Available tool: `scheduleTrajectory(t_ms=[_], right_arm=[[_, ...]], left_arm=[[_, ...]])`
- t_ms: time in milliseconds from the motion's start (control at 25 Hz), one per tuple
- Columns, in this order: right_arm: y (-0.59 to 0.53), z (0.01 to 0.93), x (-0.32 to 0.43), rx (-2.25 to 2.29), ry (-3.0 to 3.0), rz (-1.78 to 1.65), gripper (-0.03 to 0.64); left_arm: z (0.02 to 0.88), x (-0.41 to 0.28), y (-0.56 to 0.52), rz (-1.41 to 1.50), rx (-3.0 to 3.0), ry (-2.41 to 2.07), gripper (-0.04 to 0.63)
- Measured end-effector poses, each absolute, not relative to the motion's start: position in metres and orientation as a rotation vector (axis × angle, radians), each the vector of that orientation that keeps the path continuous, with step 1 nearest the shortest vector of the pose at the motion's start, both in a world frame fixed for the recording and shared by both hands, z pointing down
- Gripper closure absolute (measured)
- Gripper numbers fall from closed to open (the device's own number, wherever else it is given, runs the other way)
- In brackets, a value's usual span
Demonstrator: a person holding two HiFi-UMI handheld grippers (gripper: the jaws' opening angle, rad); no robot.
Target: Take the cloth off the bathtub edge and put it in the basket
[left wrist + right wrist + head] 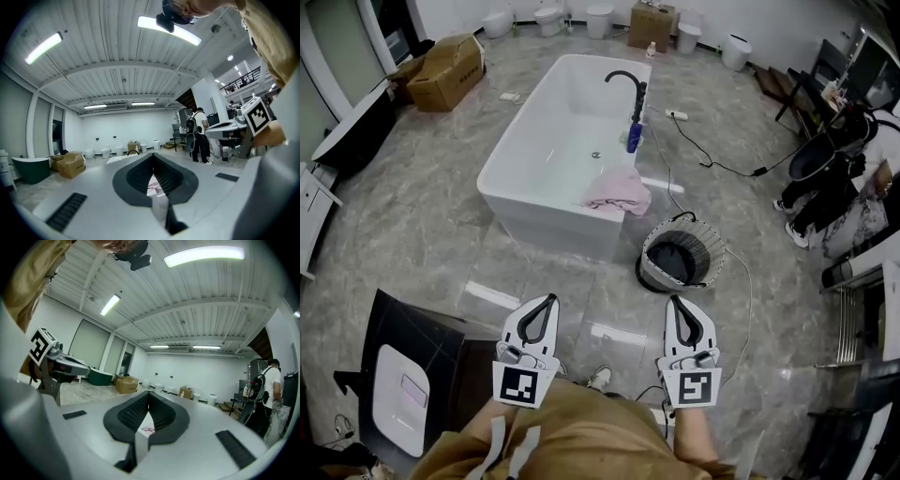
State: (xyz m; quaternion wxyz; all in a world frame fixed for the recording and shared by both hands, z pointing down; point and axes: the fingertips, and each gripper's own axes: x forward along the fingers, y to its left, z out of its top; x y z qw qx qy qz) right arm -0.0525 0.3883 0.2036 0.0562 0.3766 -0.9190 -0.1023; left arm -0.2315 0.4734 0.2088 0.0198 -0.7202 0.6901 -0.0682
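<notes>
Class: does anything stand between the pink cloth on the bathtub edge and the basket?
Nothing visible does. The pink cloth drapes the near edge of the bathtub; the basket stands on the floor beside that corner.

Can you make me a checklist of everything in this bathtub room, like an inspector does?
Surface: shiny grey tile floor, with a white bathtub in the middle.
Job's things: the pink cloth is draped over the bathtub's near right edge. The round basket is on the floor beside that corner, apart from the cloth.
Clutter: a blue bottle on the rim by the black faucet, and a cardboard box far left.
Grippers: left gripper and right gripper are both shut, empty, and short of the tub.
Cables: a black cable on the floor right of the tub.
Surroundings: toilets along the far wall, and a person at right.
</notes>
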Motion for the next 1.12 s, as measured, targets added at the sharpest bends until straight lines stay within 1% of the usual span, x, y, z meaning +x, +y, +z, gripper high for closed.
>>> scheduleTrajectory(t_ms=[240,400,640,880,1120], right_arm=[[0.377,0.204,-0.04,1.13,-2.794,-0.335,0.611],[0.37,0.203,-0.034,1.128,-2.793,-0.359,0.611],[0.348,0.215,-0.037,1.145,-2.764,-0.309,0.611],[0.302,0.218,-0.062,1.18,-2.732,-0.33,0.611],[0.229,0.226,-0.106,1.165,-2.647,-0.308,0.611]], left_arm=[[0.198,-0.219,0.463,-0.172,-2.195,2.15,0.589],[0.204,-0.219,0.454,-0.18,-2.199,2.166,0.589],[0.215,-0.226,0.428,-0.187,-2.225,2.155,0.588],[0.238,-0.257,0.374,-0.184,-2.285,2.15,0.588],[0.246,-0.307,0.292,-0.119,-2.342,2.16,0.589]])
